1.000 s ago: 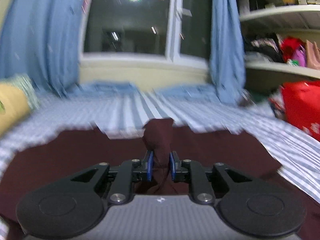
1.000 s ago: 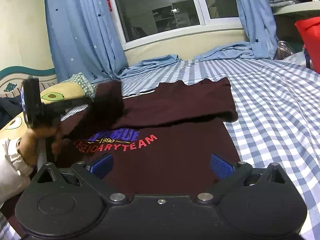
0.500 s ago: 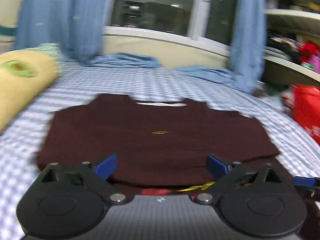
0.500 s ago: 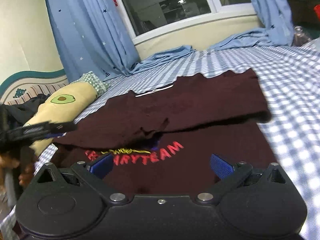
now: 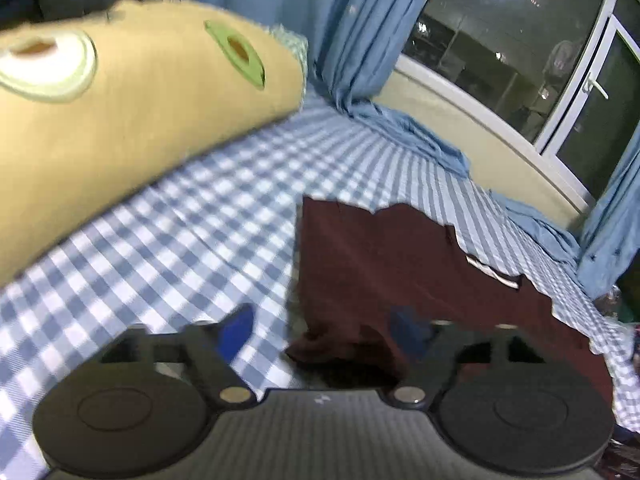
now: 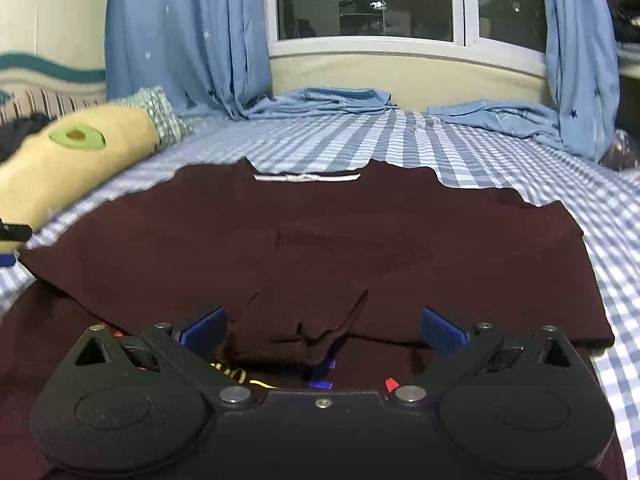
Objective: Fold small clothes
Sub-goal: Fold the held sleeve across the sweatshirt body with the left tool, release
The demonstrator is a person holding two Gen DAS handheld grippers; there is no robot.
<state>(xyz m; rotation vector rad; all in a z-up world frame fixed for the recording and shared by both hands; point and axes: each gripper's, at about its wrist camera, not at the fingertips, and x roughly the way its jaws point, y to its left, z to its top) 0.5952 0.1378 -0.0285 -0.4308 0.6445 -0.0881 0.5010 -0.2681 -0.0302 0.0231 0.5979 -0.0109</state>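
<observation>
The bed [image 6: 500, 168] is filling both views, its blue-and-white checked sheet running back to the wall under the window [image 6: 372, 0], where blue curtains [image 6: 188, 36] are hanging and pooling onto the mattress.

On the sheet the dark maroon T-shirt [image 6: 320, 240] is lying flat, its collar with a white label strip pointing toward the window. Both sleeve sides are lying folded in over the body, their loose edges meeting in a rumpled seam near the middle, and a strip of the printed front – red, yellow and blue lettering – is peeking out below the fold, just ahead of my right tongs.

To the left of the shirt a long yellow pillow [image 6: 68, 164] with avocado patches is resting on the bed, near the shirt's left edge but apart from it.

My right tongs [image 6: 322, 330] are hovering low over the shirt's near part, spread wide, with the blue pads [image 6: 442, 332] clear of the cloth and nothing pinched between them.

My left tongs [image 5: 326, 334] are tilted and blurred, hanging over the left edge of the shirt [image 5: 400, 276] where cloth meets bare sheet. Their jaws are closing from a wide spread – one blue pad is standing over the checked sheet, the other over the maroon cloth, and the shirt's rumpled near corner is lying in the gap below them, not gripped. In the right view, the tip of these tongs is just showing at the far left edge, beside the pillow.
</observation>
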